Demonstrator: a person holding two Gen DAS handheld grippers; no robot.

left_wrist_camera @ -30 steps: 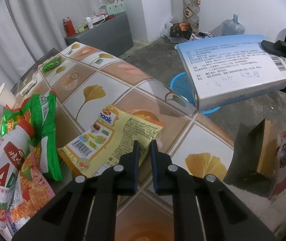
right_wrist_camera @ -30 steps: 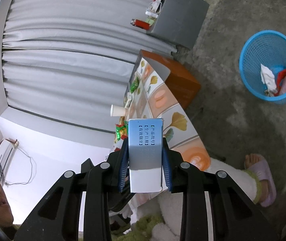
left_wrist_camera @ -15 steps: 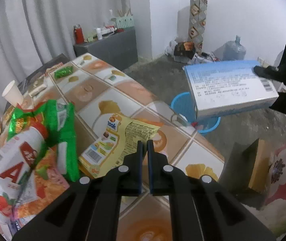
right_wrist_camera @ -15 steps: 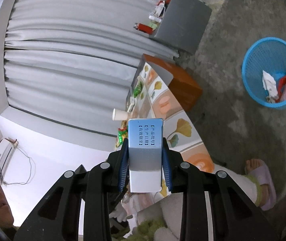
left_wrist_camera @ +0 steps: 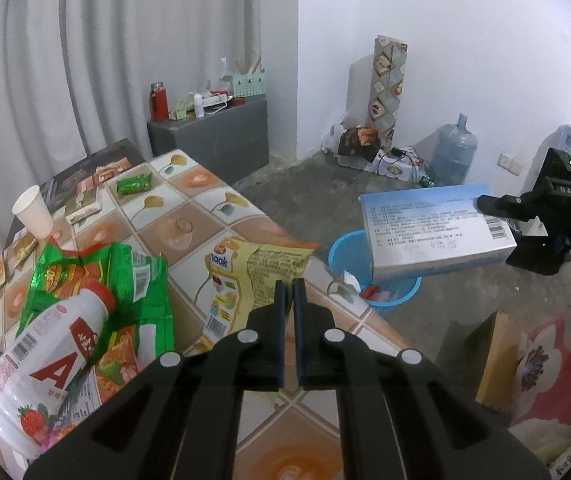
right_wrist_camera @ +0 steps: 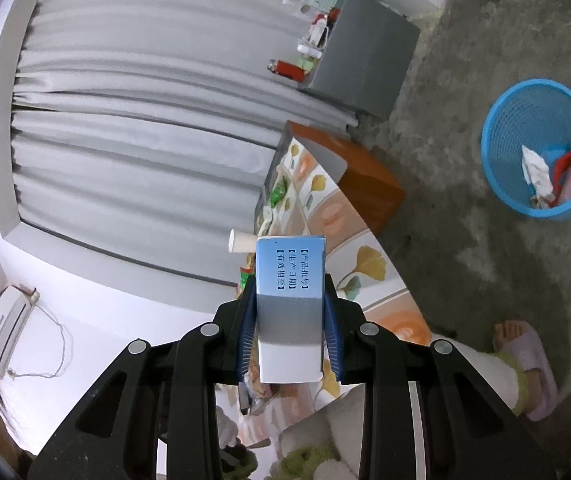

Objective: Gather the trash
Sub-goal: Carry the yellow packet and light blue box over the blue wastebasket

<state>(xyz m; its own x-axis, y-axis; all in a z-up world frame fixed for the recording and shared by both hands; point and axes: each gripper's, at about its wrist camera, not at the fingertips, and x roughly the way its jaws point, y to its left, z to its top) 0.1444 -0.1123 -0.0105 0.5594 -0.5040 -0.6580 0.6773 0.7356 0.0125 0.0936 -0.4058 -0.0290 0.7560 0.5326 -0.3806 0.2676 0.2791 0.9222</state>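
We see the desk (left_wrist_camera: pixel 189 216), tiled pattern, littered with wrappers. Blue bin (right_wrist_camera: pixel 541 148) sits on the floor beside the desk, some trash already inside. Right tongs (right_wrist_camera: pixel 290 332) are clamped on a blue-and-white box (right_wrist_camera: pixel 290 308), held in the air; in the left view the box (left_wrist_camera: pixel 437 236) hangs above the bin (left_wrist_camera: pixel 349 256). Left tongs (left_wrist_camera: pixel 290 332) are closed together on the edge of a yellow wrapper (left_wrist_camera: pixel 245 276), lifted off the desk. Near it on the desk: white bottle (left_wrist_camera: pixel 45 360) with red cap, lying on a green wrapper (left_wrist_camera: pixel 141 280). Paper cup (left_wrist_camera: pixel 33 212) stands further back.
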